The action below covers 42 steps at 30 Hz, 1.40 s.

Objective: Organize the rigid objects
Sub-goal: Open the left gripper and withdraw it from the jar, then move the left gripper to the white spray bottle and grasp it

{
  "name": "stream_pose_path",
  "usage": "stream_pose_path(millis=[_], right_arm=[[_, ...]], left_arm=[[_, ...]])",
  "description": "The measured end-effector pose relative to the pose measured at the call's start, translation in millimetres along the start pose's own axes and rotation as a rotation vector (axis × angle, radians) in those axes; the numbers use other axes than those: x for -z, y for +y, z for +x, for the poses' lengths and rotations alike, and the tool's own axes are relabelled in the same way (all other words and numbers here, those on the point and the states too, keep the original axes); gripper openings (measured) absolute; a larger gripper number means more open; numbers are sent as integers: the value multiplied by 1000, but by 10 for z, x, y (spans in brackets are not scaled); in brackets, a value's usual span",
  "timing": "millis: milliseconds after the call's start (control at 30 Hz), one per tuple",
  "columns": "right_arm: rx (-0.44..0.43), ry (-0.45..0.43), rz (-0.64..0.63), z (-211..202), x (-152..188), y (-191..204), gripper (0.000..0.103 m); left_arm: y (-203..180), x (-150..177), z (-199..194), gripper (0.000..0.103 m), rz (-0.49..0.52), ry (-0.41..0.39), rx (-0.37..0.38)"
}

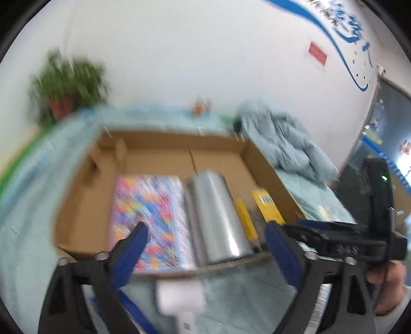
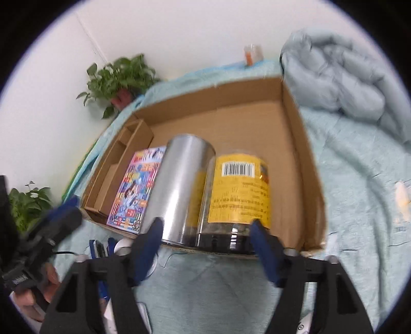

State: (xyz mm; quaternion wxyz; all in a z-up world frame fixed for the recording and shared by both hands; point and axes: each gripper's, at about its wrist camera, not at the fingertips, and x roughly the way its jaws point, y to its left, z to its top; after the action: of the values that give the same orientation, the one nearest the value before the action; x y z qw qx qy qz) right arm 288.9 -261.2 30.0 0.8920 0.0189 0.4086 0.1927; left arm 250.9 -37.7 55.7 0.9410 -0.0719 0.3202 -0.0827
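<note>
We are packing the cardboard box point(image 2: 295, 123) on the bed, both grippers' fingers apart and empty, the right gripper point(image 2: 205, 246) hovering by the yellow-labelled jar point(image 2: 239, 190) beside the silver canister point(image 2: 177, 187), the left gripper point(image 1: 205, 246) likely fetching another item next.

A yellow label point(image 2: 240, 190) on a clear jar point(image 2: 235, 197) carries a black barcode point(image 2: 239, 168) and rows of small print, too blurred to read. A colourful book cover point(image 2: 136, 190) shows patterned blocks with no readable words. Blue wall lettering point(image 1: 344, 23) and a red sign point(image 1: 318, 54) are also illegible.
</note>
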Motion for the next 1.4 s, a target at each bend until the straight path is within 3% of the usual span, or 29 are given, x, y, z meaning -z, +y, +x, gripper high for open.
stream_pose_path(millis=[67, 133, 300, 367, 433, 600, 767, 900, 967, 1033, 1100, 1233, 1300, 1400], right_arm=[[43, -56, -35, -128, 69, 75, 85], [42, -77, -59, -234, 162, 144, 85], [70, -104, -31, -399, 412, 168, 84], [83, -109, -1, -458, 522, 118, 78], [114, -113, 15, -535, 653, 70, 57], [154, -108, 138, -705, 1043, -208, 59], [192, 38, 356, -567, 1393, -687, 59], [98, 125, 443, -338, 1514, -798, 59], [112, 114, 400, -301, 1466, -709, 53], [163, 120, 288, -253, 1379, -515, 52], [160, 130, 177, -185, 1333, -320, 50], [7, 175, -40, -90, 1356, 94, 45], [-113, 162, -14, -129, 1327, 128, 45], [-161, 187, 39, -129, 1275, 55, 45]], left_arm=[[-26, 22, -190, 103, 51, -69, -56], [-34, 33, -291, 103, 80, -78, -85], [63, 98, -540, 103, 36, -81, -92], [72, 143, -679, 103, 49, -88, -103], [63, 201, -828, 103, 72, -88, -121], [9, 472, -1034, 103, 91, 6, -114], [-114, 842, -921, 103, 44, 129, -22], [-230, 1023, -780, 103, 9, 211, 43], [-285, 1052, -710, 103, 4, 254, 77], [-304, 1053, -677, 103, 0, 268, 100], [-299, 1038, -637, 103, -6, 276, 125], [-233, 1010, -450, 102, -78, 343, 197], [-224, 991, -332, 102, -102, 397, 262], [-259, 976, -169, 102, -122, 454, 345]])
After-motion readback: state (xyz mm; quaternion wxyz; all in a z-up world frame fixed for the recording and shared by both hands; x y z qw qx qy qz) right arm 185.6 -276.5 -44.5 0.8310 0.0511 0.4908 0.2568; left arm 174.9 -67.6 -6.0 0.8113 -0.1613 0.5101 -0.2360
